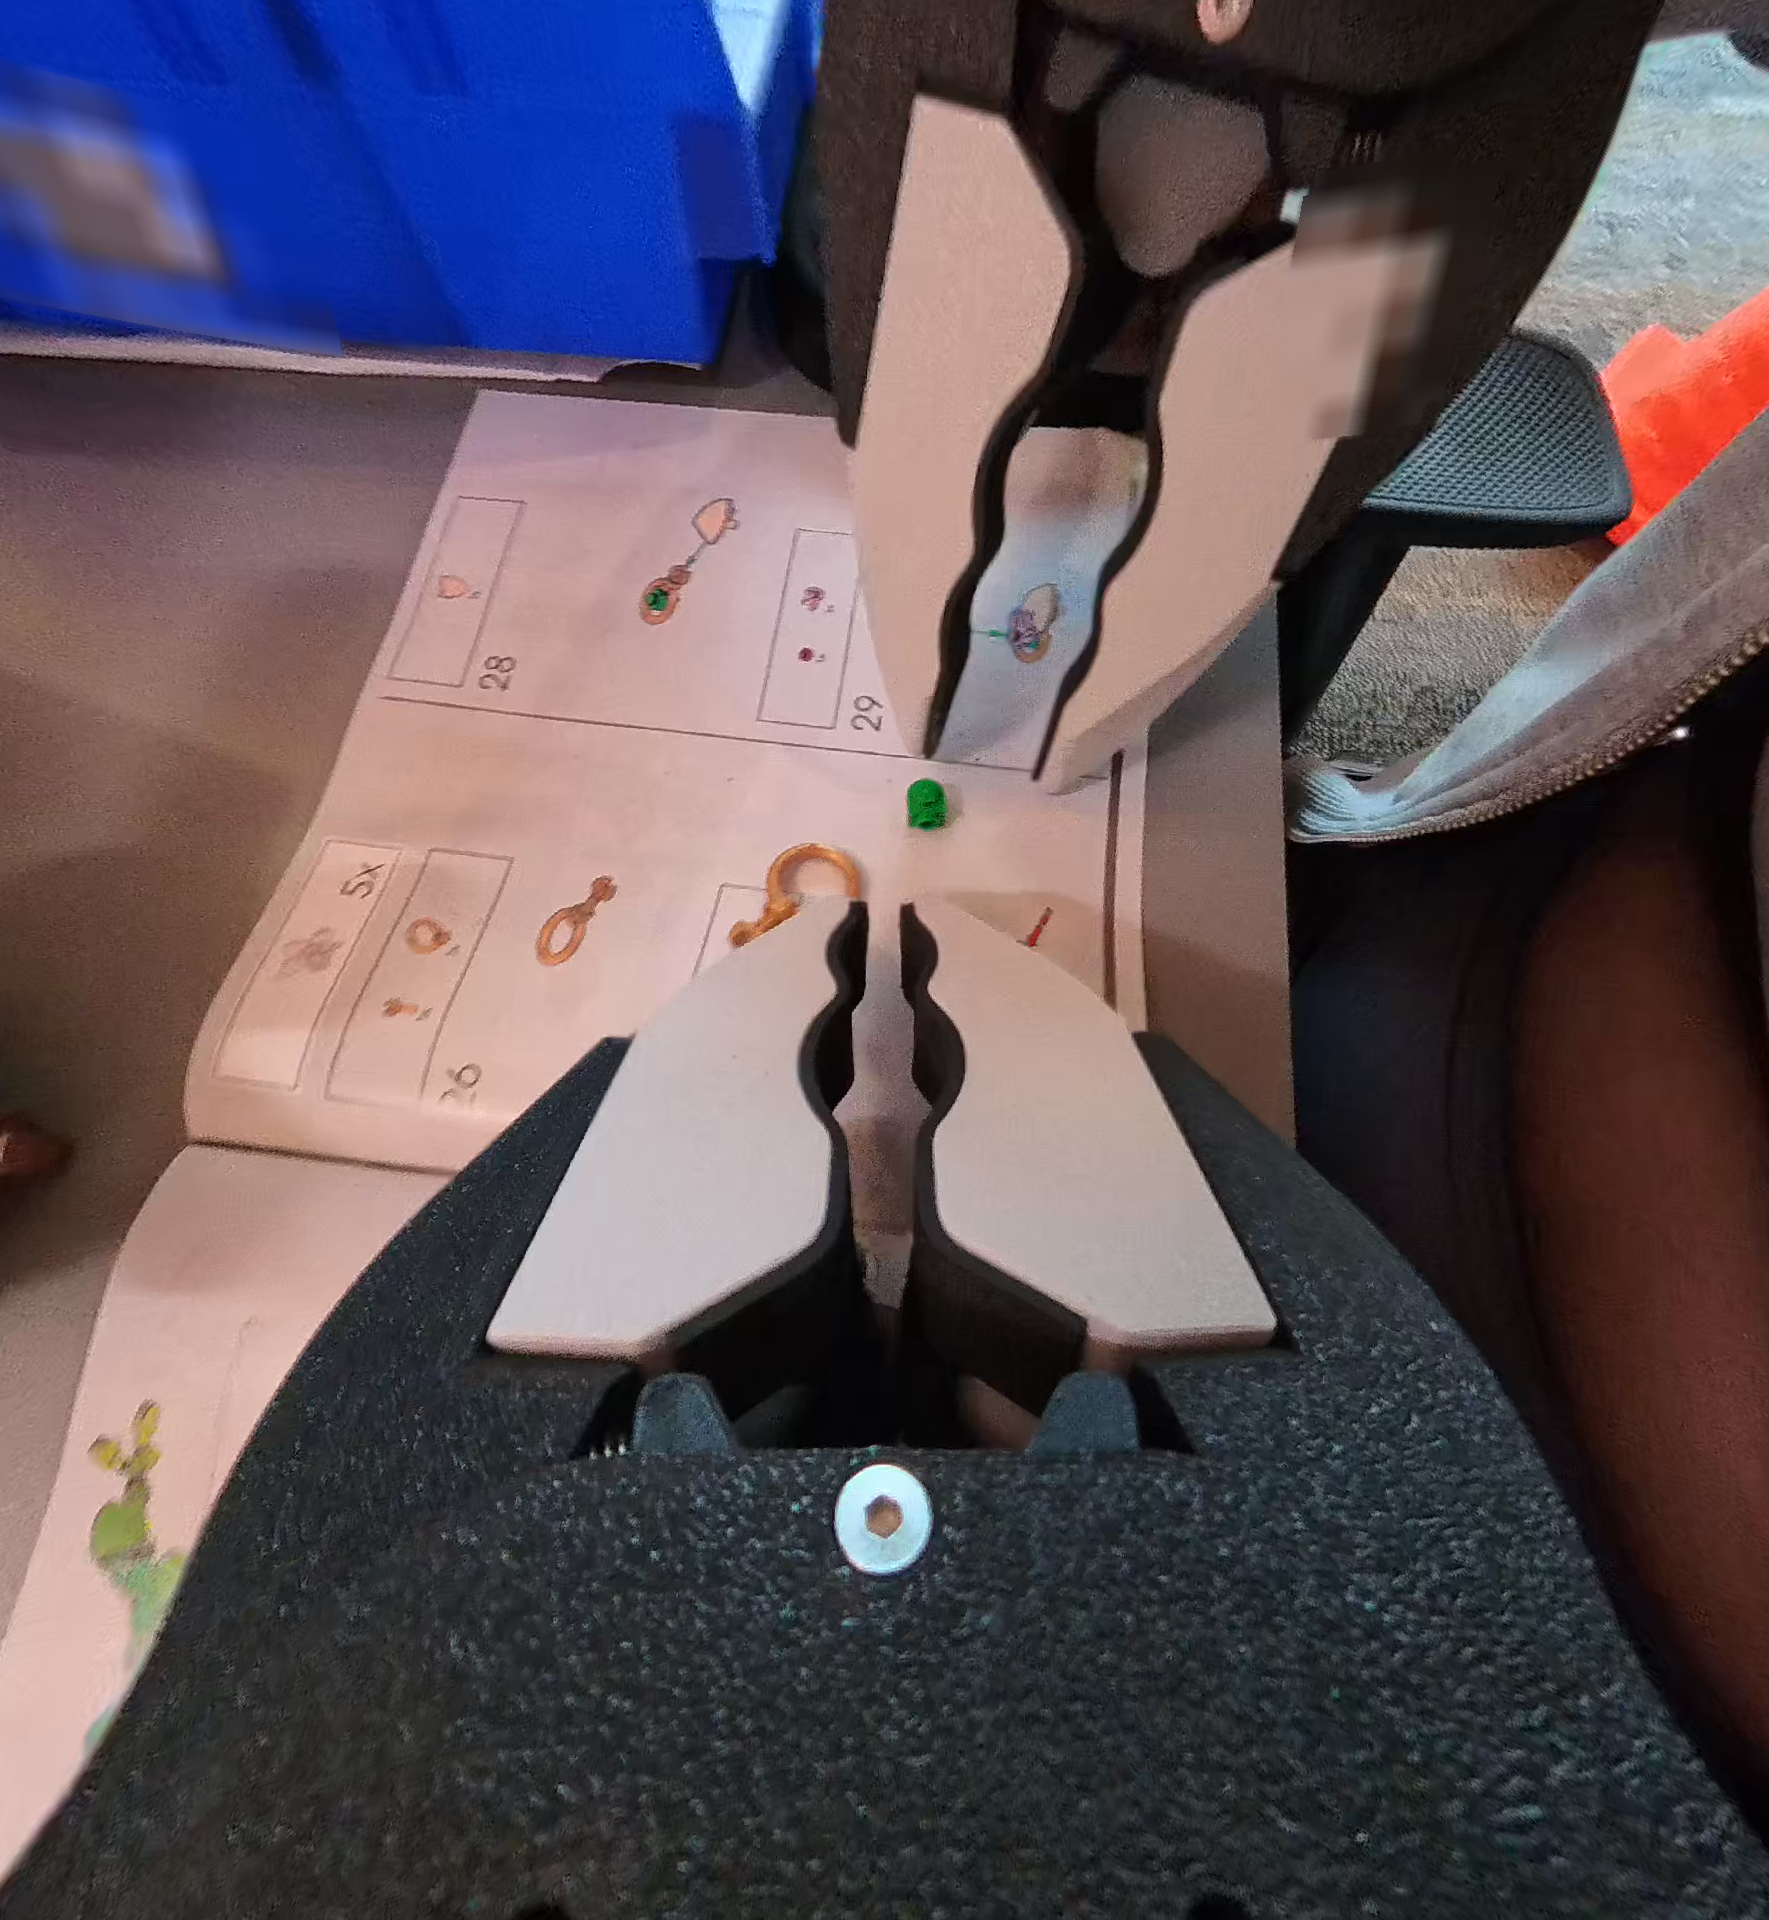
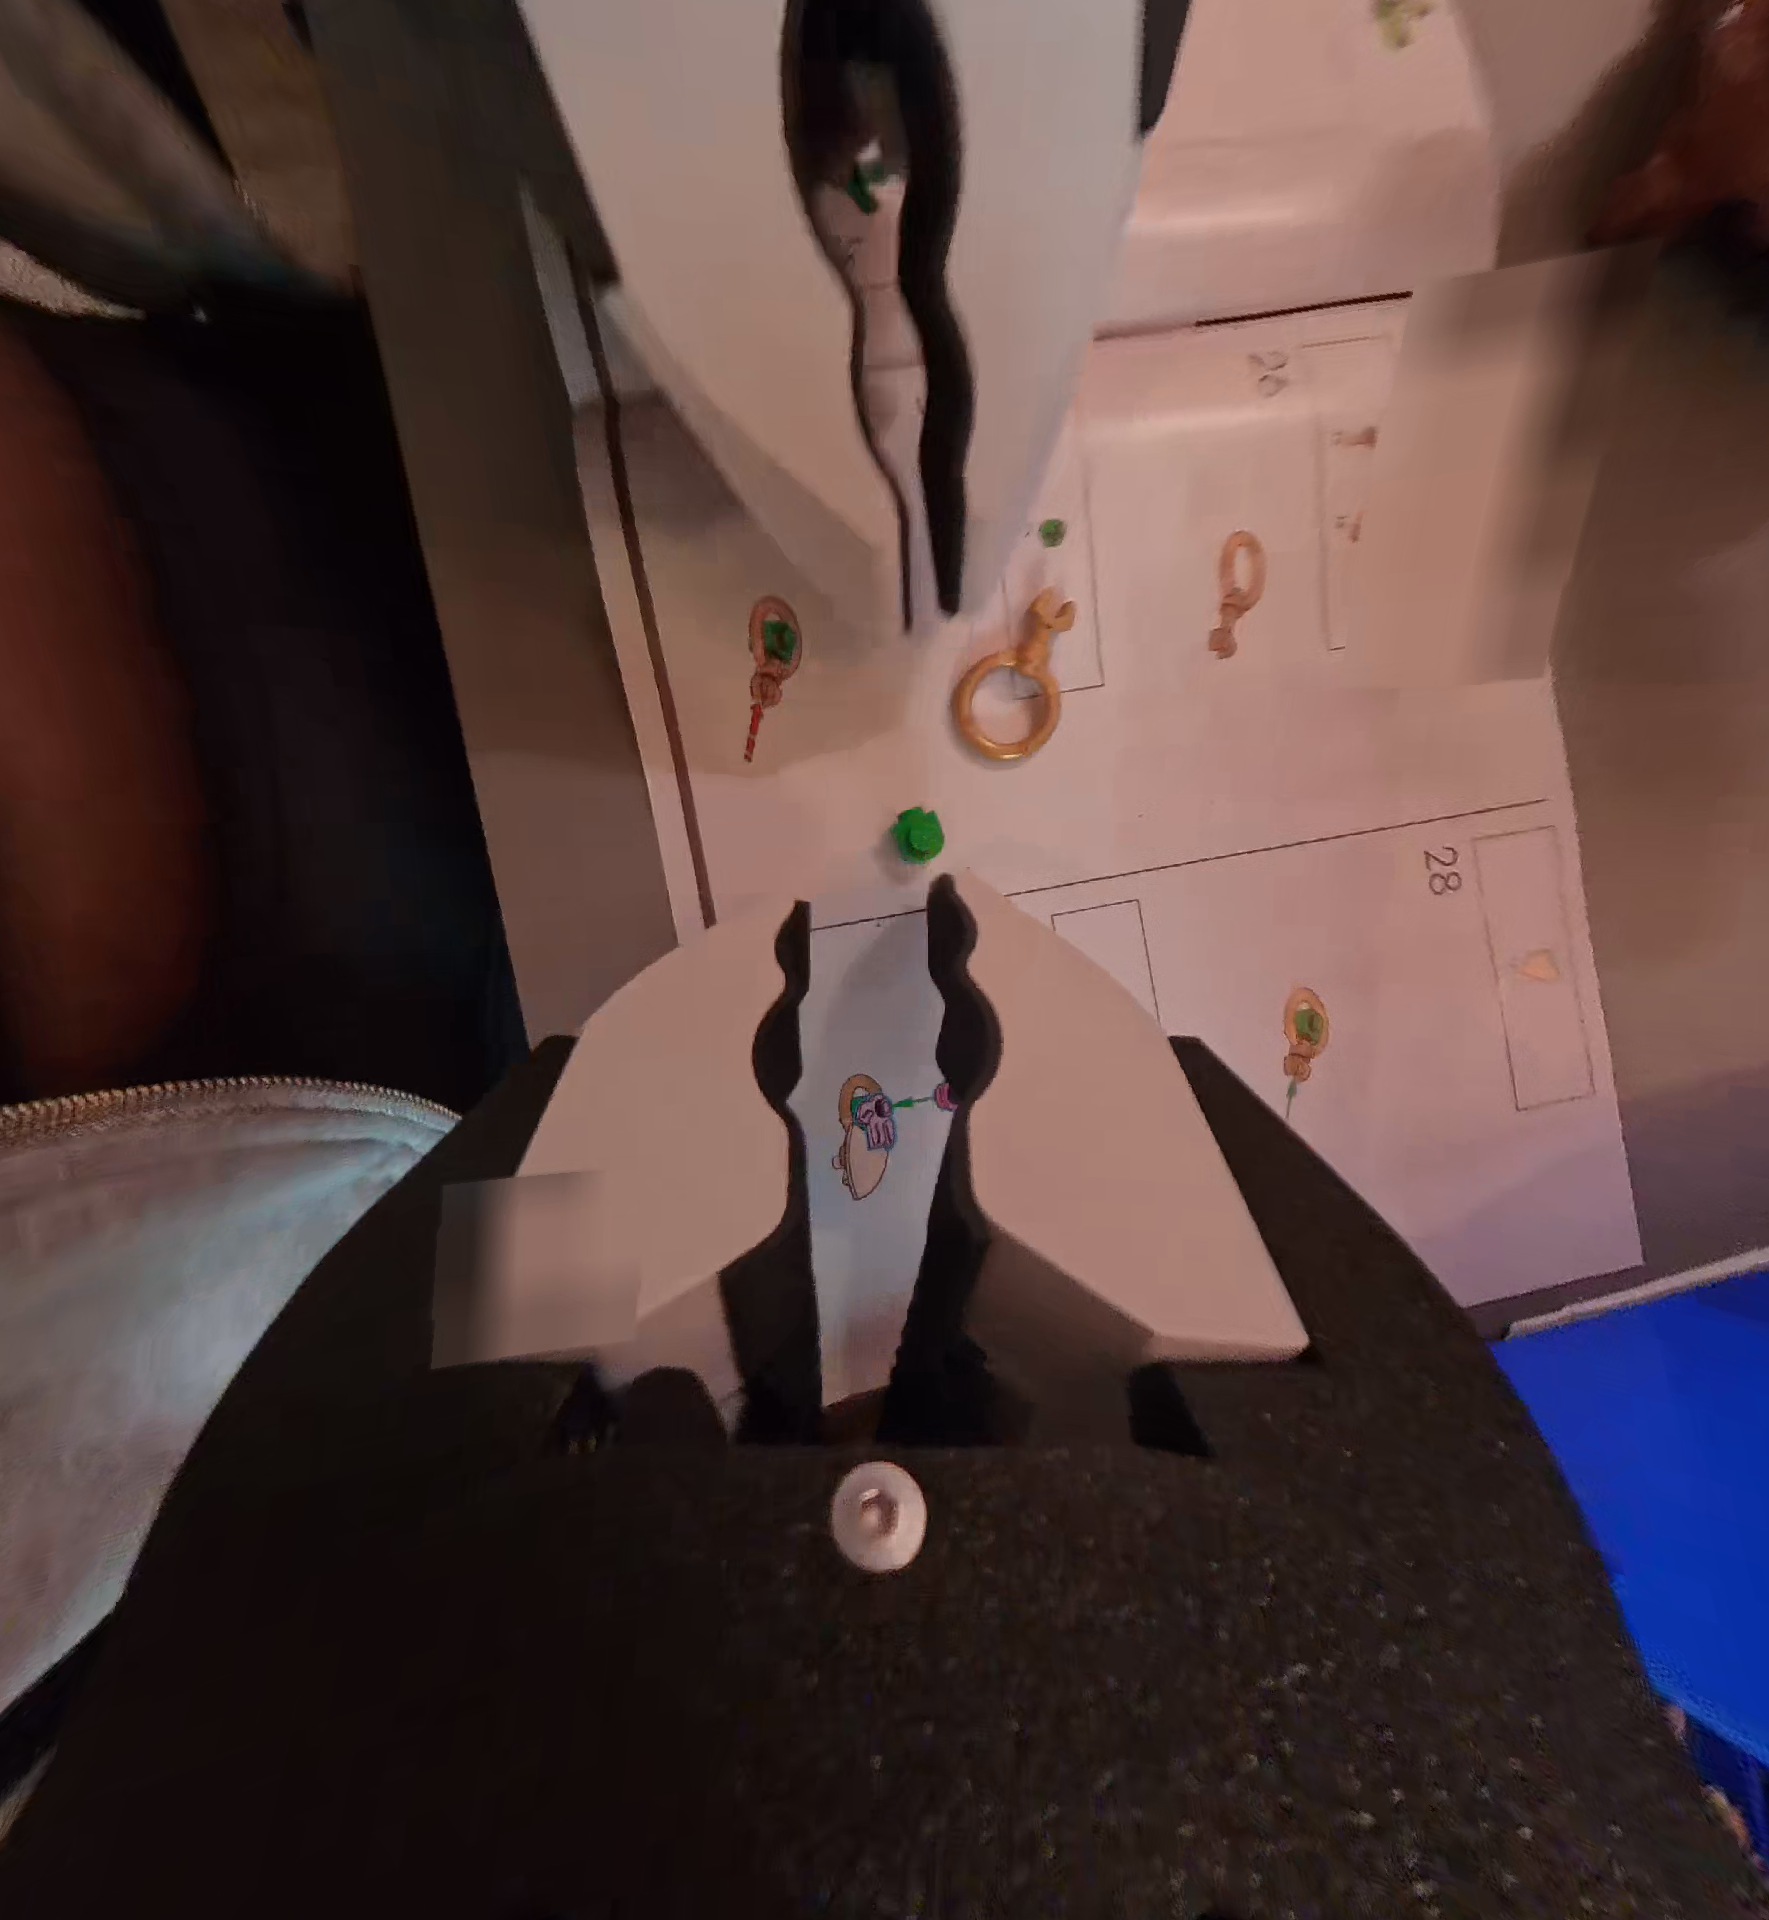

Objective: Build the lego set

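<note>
- The green stud piece [image 2: 916, 834] is seen lying loose on the instruction booklet [image 2: 1223, 810], just ahead of the right gripper [image 2: 869, 909] fingertips and apart from them.
- The gold ring piece [image 1: 807, 883] is found just beside the left gripper [image 1: 882, 914] fingertips, off to their left; contact cannot be told.
- The right fingers are held spread with nothing between; the left are narrowed to a slim, empty gap.
- Both pieces are judged tiny, light, stiff and slippery; the stud is best pinched across its sides, the ring by its stem.
</note>
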Demonstrator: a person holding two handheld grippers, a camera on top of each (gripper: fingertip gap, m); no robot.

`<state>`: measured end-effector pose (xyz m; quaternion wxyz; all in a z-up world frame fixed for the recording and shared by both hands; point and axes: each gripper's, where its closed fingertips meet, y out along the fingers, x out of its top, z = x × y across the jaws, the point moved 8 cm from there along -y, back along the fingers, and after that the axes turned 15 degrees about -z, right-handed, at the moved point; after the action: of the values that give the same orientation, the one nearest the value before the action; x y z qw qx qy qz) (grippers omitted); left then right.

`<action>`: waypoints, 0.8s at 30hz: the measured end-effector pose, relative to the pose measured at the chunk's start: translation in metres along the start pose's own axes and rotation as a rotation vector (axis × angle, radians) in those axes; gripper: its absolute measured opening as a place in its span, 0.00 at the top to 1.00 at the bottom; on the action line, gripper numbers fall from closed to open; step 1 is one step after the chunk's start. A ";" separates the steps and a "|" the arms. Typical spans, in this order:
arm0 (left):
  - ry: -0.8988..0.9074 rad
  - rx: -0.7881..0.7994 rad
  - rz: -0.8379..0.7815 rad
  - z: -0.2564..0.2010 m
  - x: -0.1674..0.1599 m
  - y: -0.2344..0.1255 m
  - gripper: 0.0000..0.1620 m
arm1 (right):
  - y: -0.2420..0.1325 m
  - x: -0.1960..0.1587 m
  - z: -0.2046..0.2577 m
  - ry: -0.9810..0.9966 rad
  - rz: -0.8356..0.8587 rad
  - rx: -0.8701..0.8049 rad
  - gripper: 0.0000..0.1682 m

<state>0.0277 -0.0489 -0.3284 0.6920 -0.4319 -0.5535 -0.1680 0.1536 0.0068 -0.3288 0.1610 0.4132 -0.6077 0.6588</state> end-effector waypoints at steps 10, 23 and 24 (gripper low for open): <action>0.008 -0.030 -0.003 0.016 -0.004 -0.018 0.96 | 0.009 0.007 -0.012 -0.017 0.015 0.030 0.95; 0.016 -0.055 0.050 0.018 -0.014 -0.001 0.96 | 0.020 0.015 -0.016 0.429 -0.072 -0.266 0.96; 0.010 -0.051 0.046 0.019 -0.014 -0.001 0.96 | 0.021 0.016 -0.015 0.456 -0.071 -0.274 0.96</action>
<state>0.0105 -0.0383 -0.3400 0.6870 -0.4612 -0.5357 -0.1684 0.1237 0.0116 -0.3296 0.3711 0.2496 -0.6243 0.6405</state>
